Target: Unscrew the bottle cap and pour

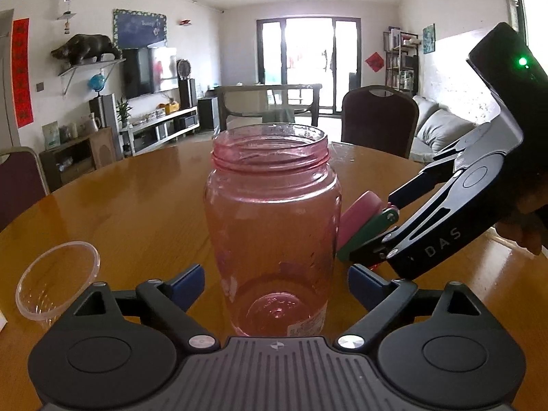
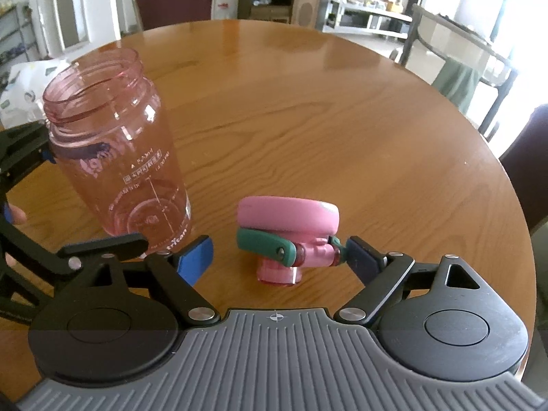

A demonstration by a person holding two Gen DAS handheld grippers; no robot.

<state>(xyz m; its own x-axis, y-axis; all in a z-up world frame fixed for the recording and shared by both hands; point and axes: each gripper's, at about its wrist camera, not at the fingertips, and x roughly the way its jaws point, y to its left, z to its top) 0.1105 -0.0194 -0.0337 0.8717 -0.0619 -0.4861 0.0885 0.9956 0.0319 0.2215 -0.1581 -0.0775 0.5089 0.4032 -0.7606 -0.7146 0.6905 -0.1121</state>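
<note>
A: Where is the bottle?

B: The pink translucent bottle [image 1: 272, 226] stands upright at the centre of the left wrist view, on the round wooden surface [image 1: 144, 198]. Its threaded mouth is uncapped. In the right wrist view it sits at the left of the frame [image 2: 113, 144], with printed markings on its side.

A: And the left gripper?

B: The left gripper [image 1: 275, 282] has its blue-padded fingers [image 1: 188, 282] spread wide on either side of the bottle's lower body. There is a visible gap on each side, so it is not clamping the bottle.

A: Where did the cap end up?

B: The pink cap [image 2: 289, 217] is near the lower centre of the right wrist view, resting on the surface upside down, with its green carry loop [image 2: 263, 243] and pink spout pointing toward the camera. In the left wrist view it peeks out just right of the bottle [image 1: 359, 219].

A: Is the right gripper holding it?

B: The right gripper [image 2: 277, 257] is opened wide. One fingertip lies close beside the cap's hinge at the right; whether it touches I cannot tell. The other finger is well apart from the cap.

A: Anything else on the surface?

B: A clear plastic cup [image 1: 56, 282] at the lower left of the left wrist view, near the left gripper's finger.
</note>
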